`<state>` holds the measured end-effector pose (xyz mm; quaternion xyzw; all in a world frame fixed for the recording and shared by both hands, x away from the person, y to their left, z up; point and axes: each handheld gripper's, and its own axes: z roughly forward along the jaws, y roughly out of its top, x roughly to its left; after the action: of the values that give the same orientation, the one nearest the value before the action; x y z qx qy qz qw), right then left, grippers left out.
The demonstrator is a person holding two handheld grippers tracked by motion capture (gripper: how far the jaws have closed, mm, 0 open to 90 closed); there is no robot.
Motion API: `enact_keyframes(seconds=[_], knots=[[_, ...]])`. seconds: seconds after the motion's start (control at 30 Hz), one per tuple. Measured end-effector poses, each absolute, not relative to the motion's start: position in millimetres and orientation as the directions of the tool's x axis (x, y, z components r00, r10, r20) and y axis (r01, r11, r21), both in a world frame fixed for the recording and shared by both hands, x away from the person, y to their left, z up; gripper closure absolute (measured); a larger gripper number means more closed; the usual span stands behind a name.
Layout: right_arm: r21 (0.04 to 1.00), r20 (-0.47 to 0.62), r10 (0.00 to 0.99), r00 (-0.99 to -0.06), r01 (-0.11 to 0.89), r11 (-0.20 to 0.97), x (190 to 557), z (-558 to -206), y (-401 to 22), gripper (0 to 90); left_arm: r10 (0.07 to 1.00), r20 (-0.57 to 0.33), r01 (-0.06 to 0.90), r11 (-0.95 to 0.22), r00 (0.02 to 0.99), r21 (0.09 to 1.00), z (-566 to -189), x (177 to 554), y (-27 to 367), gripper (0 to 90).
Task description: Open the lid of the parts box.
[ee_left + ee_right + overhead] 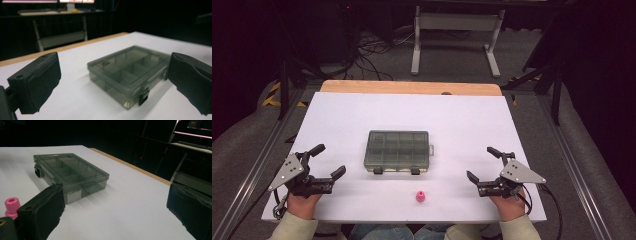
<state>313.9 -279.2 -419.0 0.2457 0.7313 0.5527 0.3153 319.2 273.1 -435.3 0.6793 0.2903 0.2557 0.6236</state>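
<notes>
Latches (394, 171) on the closed compartment box (398, 149), frame centre, need releasing first; left gripper (331, 160) and right gripper (479, 163) wait wide apart, empty, pink piece (420, 196) below.

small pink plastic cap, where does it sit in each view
High view: the small pink plastic cap stands on the white table, near its front edge, just in front of the closed smoky-grey clear plastic compartment box.
Left gripper view: the cap is not in this picture; the box lies ahead.
Right gripper view: the cap is at the far left edge, beside the near-left finger.
Shared landmark: the compartment box.
</notes>
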Motion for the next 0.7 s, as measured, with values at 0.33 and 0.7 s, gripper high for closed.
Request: enact_keyframes(seconds=[0.33, 0.7], knots=[[0.967, -0.183, 0.712, -0.678, 0.009, 0.256, 314.5, -419.5, -279.7, 2.4, 0.728, 0.021, 0.075, -0.1, 0.686, 0.992, -435.1, 318.9, 270.8, 0.4], [0.968, -0.178, 0.717, -0.674, 0.012, 0.252, 315.2, -419.4, -280.0, 2.6, 0.712, 0.023, 0.072, -0.102, 0.702, 0.992, -434.3, 318.3, 271.0, 0.7]])
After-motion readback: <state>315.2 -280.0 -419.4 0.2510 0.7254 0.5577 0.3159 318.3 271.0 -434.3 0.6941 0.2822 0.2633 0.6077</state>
